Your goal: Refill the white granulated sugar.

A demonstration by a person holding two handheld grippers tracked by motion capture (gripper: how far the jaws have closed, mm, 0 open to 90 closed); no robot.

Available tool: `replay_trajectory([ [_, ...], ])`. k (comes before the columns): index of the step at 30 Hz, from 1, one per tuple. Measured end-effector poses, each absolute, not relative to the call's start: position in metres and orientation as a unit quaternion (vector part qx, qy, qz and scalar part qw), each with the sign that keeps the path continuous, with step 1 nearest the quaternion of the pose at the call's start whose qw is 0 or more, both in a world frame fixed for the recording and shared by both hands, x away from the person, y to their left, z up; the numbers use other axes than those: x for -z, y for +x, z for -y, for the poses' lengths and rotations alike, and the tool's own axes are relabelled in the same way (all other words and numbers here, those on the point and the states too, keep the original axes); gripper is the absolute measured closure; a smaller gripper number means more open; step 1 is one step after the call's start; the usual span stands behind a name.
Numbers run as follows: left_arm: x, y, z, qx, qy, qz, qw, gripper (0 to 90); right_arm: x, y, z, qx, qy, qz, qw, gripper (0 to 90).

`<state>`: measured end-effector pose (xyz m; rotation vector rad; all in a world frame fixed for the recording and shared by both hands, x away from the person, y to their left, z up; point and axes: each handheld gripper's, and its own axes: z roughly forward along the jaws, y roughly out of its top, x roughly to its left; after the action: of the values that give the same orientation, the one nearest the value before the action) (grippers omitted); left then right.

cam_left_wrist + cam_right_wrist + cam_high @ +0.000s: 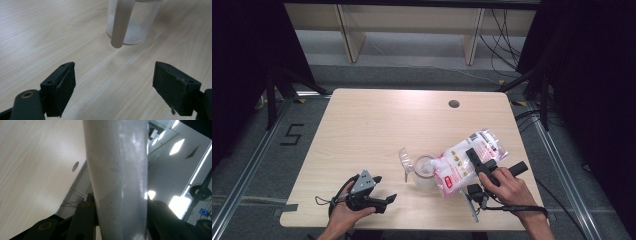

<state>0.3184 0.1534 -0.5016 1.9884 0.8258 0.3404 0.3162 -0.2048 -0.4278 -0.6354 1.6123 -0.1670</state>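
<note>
Left gripper low, right gripper tilting bag

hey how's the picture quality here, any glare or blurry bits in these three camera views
High view: even light on the table, dark surroundings, everything reasonably sharp. Left gripper view: the jaws are soft at the edges, the clear cup and the wood grain fairly sharp. Right gripper view: the held bag sits too close, blurred with sheen, and bright ceiling lights flare at the right.
</note>
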Motion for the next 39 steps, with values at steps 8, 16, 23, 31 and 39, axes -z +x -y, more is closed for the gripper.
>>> replay_trajectory([
  [8, 0.5016, 0.3184, -0.1533, -0.139, 0.808, -0.336, 0.463, 18.0, 0.4278, 0.3164, 0.2044, 0.071, -0.285, -0.704, 0.646, 69.9],
  [16, 0.5017, 0.3185, -0.1534, -0.139, 0.808, -0.336, 0.463, 18.0, 0.4266, 0.316, 0.2038, 0.074, -0.285, -0.707, 0.643, 70.2],
  [23, 0.5018, 0.319, -0.1532, -0.139, 0.81, -0.333, 0.462, 18.0, 0.4264, 0.3145, 0.2039, 0.069, -0.274, -0.71, 0.645, 70.5],
  [31, 0.502, 0.319, -0.1532, -0.138, 0.81, -0.334, 0.462, 18.1, 0.4244, 0.3152, 0.2031, 0.073, -0.285, -0.706, 0.645, 70.9],
  [39, 0.5019, 0.3189, -0.1532, -0.138, 0.809, -0.335, 0.462, 18.0, 0.424, 0.3152, 0.203, 0.072, -0.285, -0.706, 0.645, 71.3],
])
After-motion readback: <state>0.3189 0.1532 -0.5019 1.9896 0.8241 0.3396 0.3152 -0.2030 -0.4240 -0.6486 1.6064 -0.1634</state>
